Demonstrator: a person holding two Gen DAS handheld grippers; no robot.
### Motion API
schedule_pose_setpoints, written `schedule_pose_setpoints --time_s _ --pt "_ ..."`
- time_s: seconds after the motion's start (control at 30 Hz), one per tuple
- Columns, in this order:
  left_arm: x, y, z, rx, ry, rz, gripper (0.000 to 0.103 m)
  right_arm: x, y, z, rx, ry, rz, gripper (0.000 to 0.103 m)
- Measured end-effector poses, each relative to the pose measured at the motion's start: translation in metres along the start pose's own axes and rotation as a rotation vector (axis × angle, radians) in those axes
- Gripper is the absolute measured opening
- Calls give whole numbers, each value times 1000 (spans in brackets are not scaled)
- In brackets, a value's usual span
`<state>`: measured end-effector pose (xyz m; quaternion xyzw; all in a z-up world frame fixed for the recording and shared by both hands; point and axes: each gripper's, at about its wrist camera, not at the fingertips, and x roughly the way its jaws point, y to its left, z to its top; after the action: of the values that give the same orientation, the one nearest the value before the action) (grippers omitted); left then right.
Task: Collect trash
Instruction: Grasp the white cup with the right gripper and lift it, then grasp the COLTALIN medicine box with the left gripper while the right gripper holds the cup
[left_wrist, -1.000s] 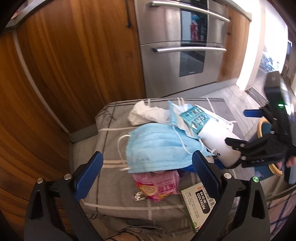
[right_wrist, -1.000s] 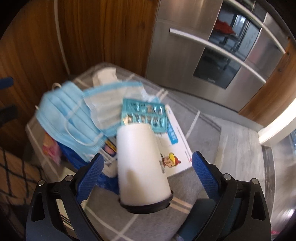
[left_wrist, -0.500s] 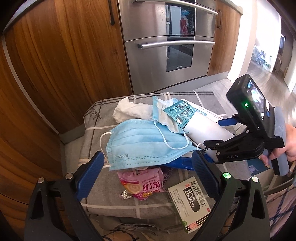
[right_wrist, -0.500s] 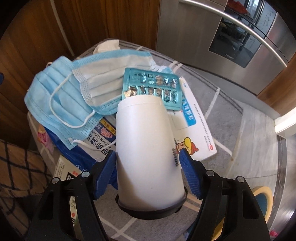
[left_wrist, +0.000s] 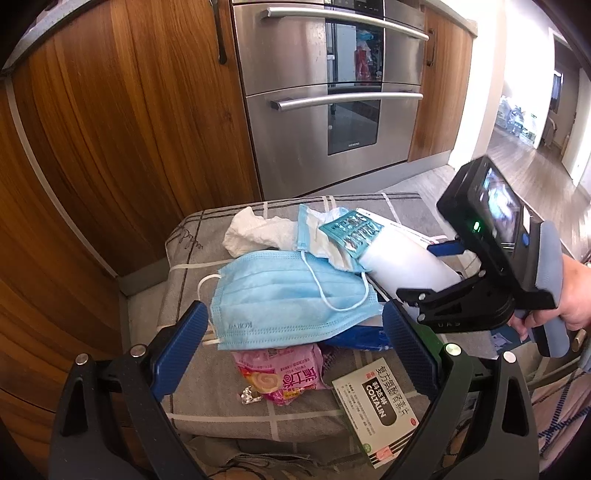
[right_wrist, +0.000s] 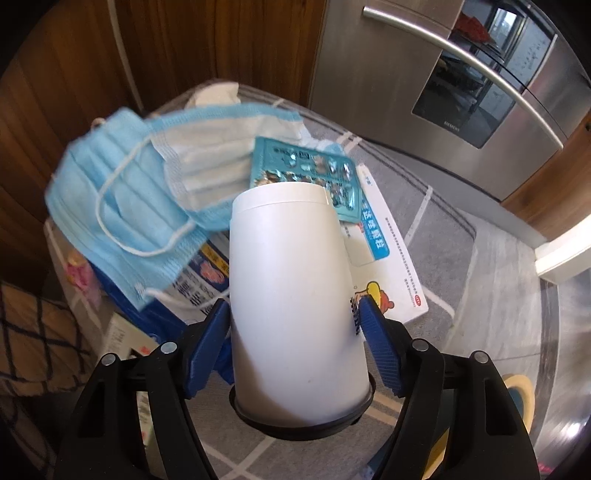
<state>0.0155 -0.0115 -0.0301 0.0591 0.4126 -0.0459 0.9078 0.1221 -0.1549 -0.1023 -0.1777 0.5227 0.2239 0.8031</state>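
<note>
Gripping white cup on its side across cushion, base pointing away, right gripper clamped; left gripper (wide open) nearer blue mask, beside cup.

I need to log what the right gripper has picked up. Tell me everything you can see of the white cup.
The white cup is a plain, smooth, tapered paper or plastic cup with a black lid at its wide end. It lies tilted on its side, closed base pointing away toward the blister pack, which it overlaps. The right gripper is closed on its sides near the lid. A little dark print shows beside one finger.
</note>
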Motion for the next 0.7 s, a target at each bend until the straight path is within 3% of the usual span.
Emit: schedule_pose_setpoints --time_s 0.3,0.7 --pt "20 -23 -35 -7 156 -76 88 -40 -14 0 101 -98 -35 72" --pt "46 -76 -79 33 235 -74 89 -139 -51 -21 316 -294 -74 72"
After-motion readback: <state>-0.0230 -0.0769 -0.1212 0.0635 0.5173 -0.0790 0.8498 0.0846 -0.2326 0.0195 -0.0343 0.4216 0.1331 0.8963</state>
